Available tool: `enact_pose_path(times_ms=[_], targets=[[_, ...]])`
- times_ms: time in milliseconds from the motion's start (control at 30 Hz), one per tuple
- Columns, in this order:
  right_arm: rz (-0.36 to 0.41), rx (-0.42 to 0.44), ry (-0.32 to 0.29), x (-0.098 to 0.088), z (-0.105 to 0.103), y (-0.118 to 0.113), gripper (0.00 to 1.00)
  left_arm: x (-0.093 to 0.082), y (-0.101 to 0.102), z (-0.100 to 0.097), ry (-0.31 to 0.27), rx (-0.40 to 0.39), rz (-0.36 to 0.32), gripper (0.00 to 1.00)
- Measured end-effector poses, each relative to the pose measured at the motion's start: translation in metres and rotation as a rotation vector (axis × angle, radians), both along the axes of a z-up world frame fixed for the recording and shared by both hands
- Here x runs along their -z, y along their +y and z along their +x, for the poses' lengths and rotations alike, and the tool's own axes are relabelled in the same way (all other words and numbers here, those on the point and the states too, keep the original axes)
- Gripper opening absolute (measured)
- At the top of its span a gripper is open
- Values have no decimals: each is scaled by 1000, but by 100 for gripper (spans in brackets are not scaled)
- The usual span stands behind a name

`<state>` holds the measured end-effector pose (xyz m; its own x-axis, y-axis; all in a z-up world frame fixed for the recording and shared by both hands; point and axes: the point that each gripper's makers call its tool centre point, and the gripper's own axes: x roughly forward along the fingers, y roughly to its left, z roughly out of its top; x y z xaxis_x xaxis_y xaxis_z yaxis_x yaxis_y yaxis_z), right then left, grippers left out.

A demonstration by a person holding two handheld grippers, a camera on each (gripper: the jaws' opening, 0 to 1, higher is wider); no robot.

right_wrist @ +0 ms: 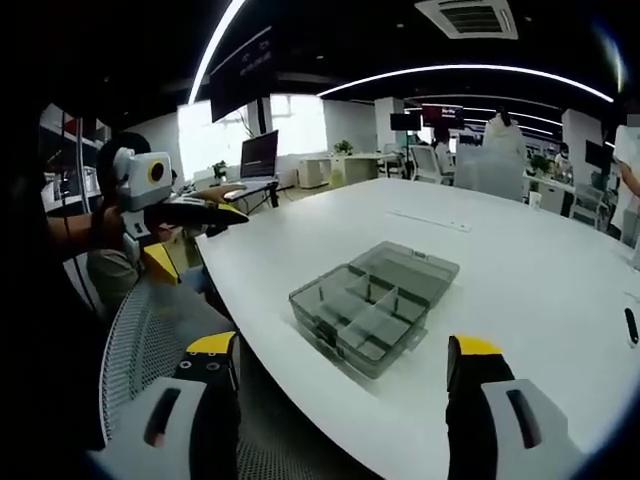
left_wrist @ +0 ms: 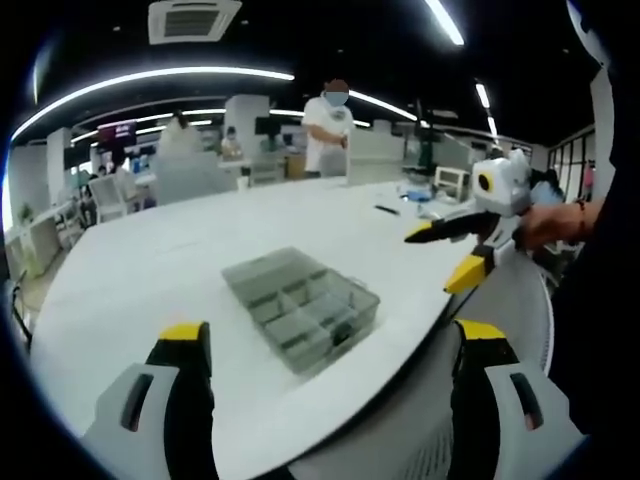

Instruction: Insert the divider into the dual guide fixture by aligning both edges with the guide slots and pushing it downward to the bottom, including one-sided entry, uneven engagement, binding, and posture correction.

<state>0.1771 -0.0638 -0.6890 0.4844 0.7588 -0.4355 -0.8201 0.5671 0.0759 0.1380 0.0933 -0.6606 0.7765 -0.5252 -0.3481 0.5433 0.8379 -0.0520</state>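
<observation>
Left gripper view: organizer box [left_wrist: 302, 308] near table edge [left_wrist: 440, 318].

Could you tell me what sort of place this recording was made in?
Most likely an open-plan office or lab workspace. A large white table holds a clear compartment box, desks with a laptop stand behind, a ceiling air-conditioning unit and strip lights hang overhead, and a mesh chair sits nearby.
</observation>
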Motion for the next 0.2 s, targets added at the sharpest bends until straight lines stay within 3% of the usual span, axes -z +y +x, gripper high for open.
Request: enact_pose_path(times_ms=[200], targets=[[-13, 11, 1, 2, 2, -1, 84, 4, 7, -3, 9, 2, 3, 99]])
